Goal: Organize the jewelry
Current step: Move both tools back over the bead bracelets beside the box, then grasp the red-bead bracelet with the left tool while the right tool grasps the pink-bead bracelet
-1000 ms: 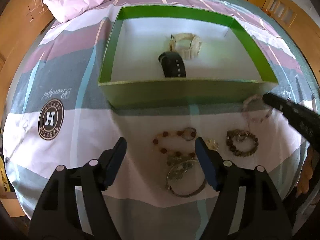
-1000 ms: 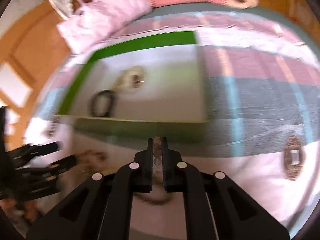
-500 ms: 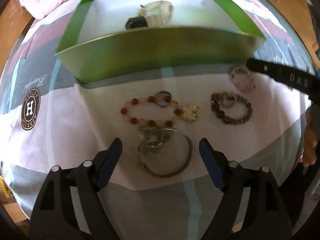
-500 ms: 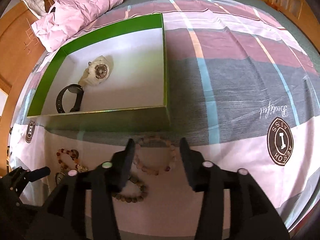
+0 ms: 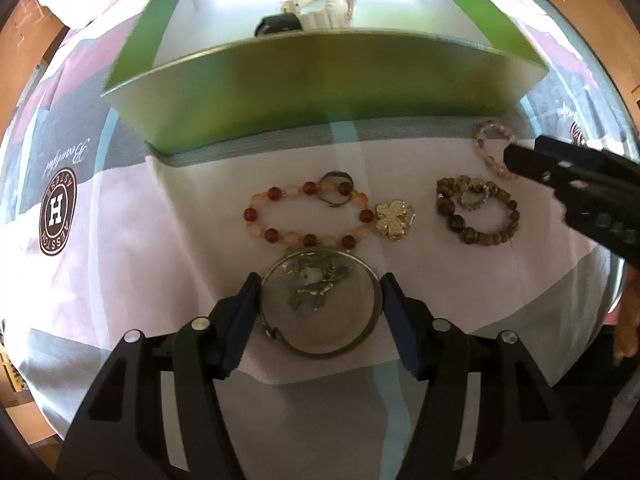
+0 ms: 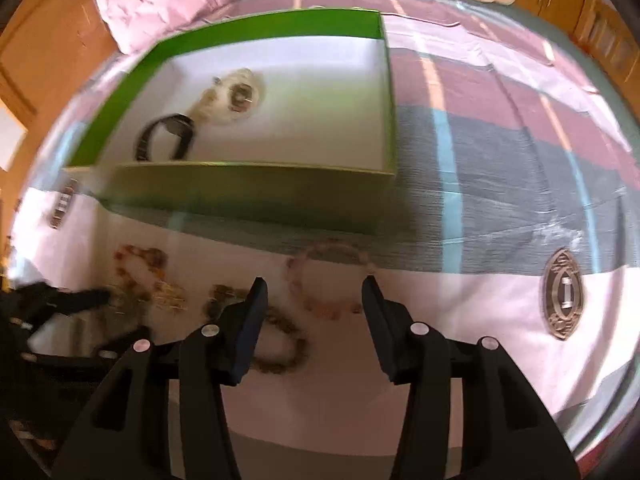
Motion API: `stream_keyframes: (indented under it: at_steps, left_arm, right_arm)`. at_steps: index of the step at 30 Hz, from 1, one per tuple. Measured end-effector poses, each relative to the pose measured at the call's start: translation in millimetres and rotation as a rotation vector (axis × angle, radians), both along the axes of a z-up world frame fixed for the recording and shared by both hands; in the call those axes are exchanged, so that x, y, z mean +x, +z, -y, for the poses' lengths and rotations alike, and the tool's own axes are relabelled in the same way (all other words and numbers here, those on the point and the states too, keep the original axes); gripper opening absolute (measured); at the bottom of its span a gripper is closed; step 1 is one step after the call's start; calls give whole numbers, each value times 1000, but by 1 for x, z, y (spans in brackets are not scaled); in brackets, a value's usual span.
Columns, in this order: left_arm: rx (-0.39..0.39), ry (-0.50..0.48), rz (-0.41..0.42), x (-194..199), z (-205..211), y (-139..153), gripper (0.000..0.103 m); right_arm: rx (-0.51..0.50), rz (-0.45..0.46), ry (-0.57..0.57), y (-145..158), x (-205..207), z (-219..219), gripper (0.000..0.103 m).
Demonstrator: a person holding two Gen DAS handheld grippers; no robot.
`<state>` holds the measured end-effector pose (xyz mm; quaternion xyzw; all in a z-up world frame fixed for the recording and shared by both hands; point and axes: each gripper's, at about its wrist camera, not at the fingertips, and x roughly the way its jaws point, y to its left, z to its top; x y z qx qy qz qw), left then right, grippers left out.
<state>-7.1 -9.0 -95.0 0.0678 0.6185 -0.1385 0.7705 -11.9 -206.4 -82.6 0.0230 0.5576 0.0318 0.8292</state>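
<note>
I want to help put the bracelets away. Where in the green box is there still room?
Inside the green box, the black watch and the cream watch sit together at the box's left side. The white floor toward the right wall is bare. In front of the box it is crowded with bracelets.

box [image 5: 320, 92]: green, open, holds black watch [image 5: 278, 24] and cream watch [image 5: 324, 4]
bed: silver bangle [image 5: 320, 308], red-bead bracelet [image 5: 306, 216], brown-bead bracelet [image 5: 480, 216], pink-bead bracelet [image 5: 490, 148], all flat

Each hand-held gripper, left [image 5: 320, 296] and right [image 6: 314, 300], is matte black plastic with dark-blue finger pads [image 5: 244, 320] and silver screws.
</note>
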Motion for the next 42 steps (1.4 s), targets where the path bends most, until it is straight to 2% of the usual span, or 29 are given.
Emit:
stream_keyframes:
  at_steps: [2,4,6,8,9,10,12,15,17,18,20,21,27,36,37,39,41,42]
  left_arm:
    - [-53,-1,-4,1,-7,8,61]
    - [-103,-43,-16,-3,-8,15,62]
    - [-82,-95,-23,-9,1,12,65]
    - [-21,-124,-23,-13,9,4,77]
    - [-7,-126,-18,-13,10,2,78]
    - [-6,-112,-12,-10,9,2,78]
    - [-52,-49,-7,1,-4,6,79]
    - [-122,85,8,23,-30,12,78]
    - [-133,156,17,36,-48,13,73]
    - [-125,184,28,41,-53,13,64]
    - [-84,192,37,49,-52,13,51]
    - [-60,183,41,52,-49,10,49]
    - [68,125,68,51,-26,-6,48]
    - [94,112,76,59,-6,-13,47]
    - [91,108,77,59,-7,-12,45]
    - [86,97,77,61,2,-14,33]
    - [79,87,76,58,10,-14,27]
    - [81,87,78,50,-2,-12,26]
  right_arm:
    - [53,-11,-27,0,1,7,50]
    - [60,-15,-38,0,2,10,50]
    - [42,-17,-40,-2,2,9,50]
    - [42,-24,-38,-4,2,8,50]
    - [40,-24,-39,-4,3,8,50]
    - [34,-21,-44,-4,3,8,50]
    - [22,-15,-61,-4,4,11,50]
    - [29,-24,-98,-7,6,19,50]
    - [37,-38,-109,-11,7,23,50]
    - [33,-47,-108,-13,8,23,50]
    - [16,-54,-104,-15,8,22,50]
    - [6,-58,-103,-17,8,22,50]
    - [-37,-65,-111,-24,8,26,50]
    - [-120,-28,-71,-28,8,11,50]
    - [-132,-22,-63,-28,8,7,48]
    - [-116,-18,-36,-27,7,0,36]
    - [-114,-16,-11,-26,5,-9,20]
    - [-114,-15,-3,-26,3,-11,16]
